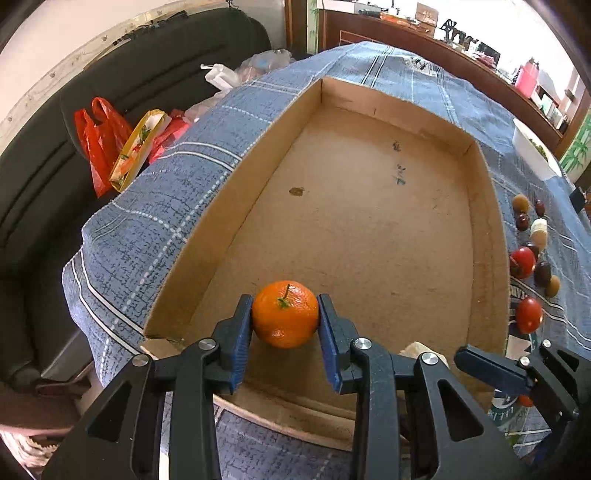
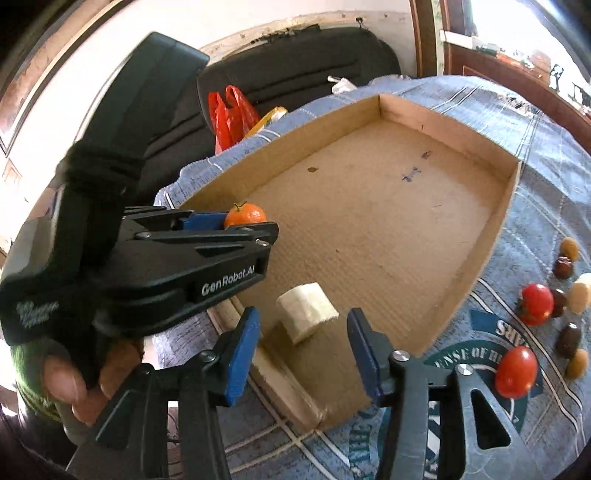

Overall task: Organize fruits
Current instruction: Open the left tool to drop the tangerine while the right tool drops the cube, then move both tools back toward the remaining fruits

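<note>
My left gripper (image 1: 285, 325) is shut on an orange tangerine (image 1: 285, 314) and holds it over the near left part of a shallow cardboard tray (image 1: 236, 177). The tangerine also shows in the right wrist view (image 2: 245, 215), between the left gripper's blue pads. My right gripper (image 2: 302, 341) is open over the tray's near corner (image 2: 332, 406). A pale banana piece (image 2: 307, 311) lies on the tray floor just ahead of its fingertips, apart from them. Two red tomatoes (image 2: 537, 304) (image 2: 516, 371) and several dark and tan small fruits (image 2: 569, 336) lie on the cloth right of the tray.
The tray sits on a blue checked tablecloth (image 1: 155, 206). A white bowl (image 1: 535, 151) stands at the far right. A black sofa (image 1: 44, 184) with red plastic bags (image 1: 99, 144) is to the left, beyond the table edge. A wooden cabinet (image 1: 406, 33) stands behind.
</note>
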`<state>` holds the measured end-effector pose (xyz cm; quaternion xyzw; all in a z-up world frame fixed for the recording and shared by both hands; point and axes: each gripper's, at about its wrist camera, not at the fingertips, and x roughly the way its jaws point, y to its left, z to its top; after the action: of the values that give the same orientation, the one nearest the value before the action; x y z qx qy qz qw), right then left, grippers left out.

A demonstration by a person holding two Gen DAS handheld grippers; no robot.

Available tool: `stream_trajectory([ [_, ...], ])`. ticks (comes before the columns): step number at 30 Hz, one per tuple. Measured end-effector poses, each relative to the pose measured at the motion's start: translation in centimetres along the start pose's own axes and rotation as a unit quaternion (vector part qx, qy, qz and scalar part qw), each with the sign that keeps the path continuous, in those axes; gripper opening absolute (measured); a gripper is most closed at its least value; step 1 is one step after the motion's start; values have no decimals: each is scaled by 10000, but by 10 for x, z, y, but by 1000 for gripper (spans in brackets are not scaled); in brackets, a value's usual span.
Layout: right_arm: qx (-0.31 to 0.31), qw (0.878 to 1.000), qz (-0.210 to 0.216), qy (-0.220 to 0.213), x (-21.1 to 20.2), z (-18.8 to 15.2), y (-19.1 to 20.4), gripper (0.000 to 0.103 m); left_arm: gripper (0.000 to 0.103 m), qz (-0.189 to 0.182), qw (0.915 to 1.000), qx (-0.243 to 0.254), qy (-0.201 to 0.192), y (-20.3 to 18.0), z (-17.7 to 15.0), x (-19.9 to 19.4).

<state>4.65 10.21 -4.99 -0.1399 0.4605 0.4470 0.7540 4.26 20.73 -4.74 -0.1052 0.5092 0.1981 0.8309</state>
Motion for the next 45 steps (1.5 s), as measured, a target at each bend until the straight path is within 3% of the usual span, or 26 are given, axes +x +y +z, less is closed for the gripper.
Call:
stream_trajectory([
  [2,23,10000,37,-81,-10,-3,-1,51,48,6,10000,-2,-48,0,-1,-5],
  [7,170,9992,139,-336,-43,-18,-6,51,60,-29,10000,-10,-35,1,-4,-7],
  [15,550,9952,238,-779,-107,-57,-30,52,60,-31,9995,-280,-109,3,-6,-21],
  [17,663,9933,204,-920,-123,-68,-40,58,60,-48,9991,-369,-220,6,-8,-32],
  [25,1366,9844,-85,-1102,-160,-104,-106,60,60,-358,9956,-727,-474,2,-33,-73],
  [32,1844,9727,-401,-1352,-197,-129,-144,60,60,-862,9954,63,-421,-62,-64,-101],
  [37,1487,9681,-975,-1766,-254,-107,-141,60,60,-1262,9879,683,-587,-106,-74,-136],
  [39,1283,9666,-1159,-1893,-274,-98,-137,60,64,-1478,9824,843,-765,-120,-74,-151],
  [40,1183,9657,-1241,-1951,-282,-95,-135,63,74,-1515,9804,937,-836,-127,-75,-155],
  [41,1128,9644,-1315,-1997,-286,-93,-134,67,77,-1491,9799,987,-881,-133,-76,-156],
  [45,1186,9646,-1315,-1955,-275,-97,-140,68,77,-1334,9816,1136,-756,-152,-82,-139],
])
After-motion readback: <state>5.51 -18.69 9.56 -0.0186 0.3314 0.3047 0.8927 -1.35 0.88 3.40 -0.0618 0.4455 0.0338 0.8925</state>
